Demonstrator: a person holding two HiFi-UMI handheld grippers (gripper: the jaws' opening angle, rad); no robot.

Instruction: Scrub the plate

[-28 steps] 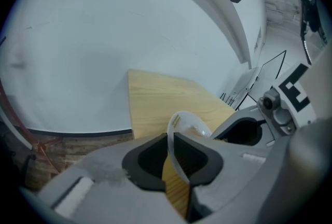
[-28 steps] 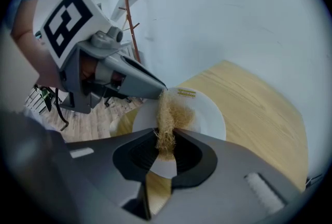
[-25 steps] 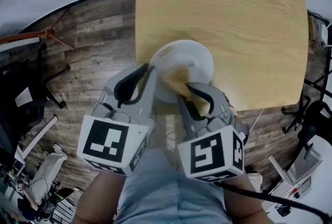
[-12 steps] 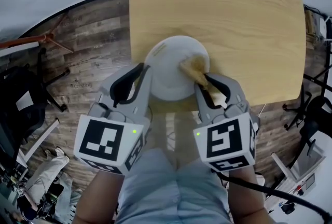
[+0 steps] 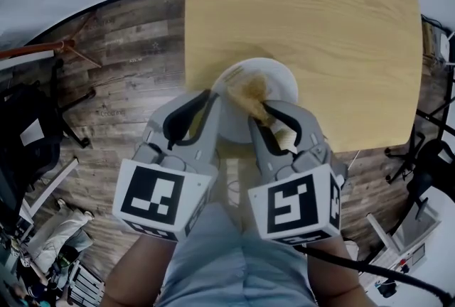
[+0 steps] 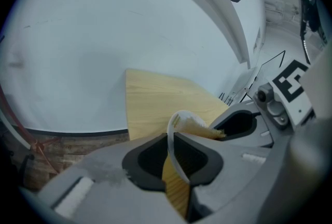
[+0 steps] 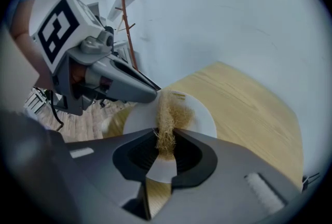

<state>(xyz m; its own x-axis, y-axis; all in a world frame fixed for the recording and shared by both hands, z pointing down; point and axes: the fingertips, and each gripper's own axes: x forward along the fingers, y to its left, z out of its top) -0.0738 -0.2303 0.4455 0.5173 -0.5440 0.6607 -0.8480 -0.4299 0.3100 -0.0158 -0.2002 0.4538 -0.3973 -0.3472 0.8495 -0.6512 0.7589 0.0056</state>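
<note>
Wooden table (image 5: 341,28) fills the view; white plate (image 5: 283,85) sits at its near edge, left gripper (image 6: 174,140) clamped on the rim; right gripper (image 7: 165,137) pinches a fibrous scrubber (image 7: 168,111) against the face; hard strokes could twist the plate out of that thin grip.
</note>
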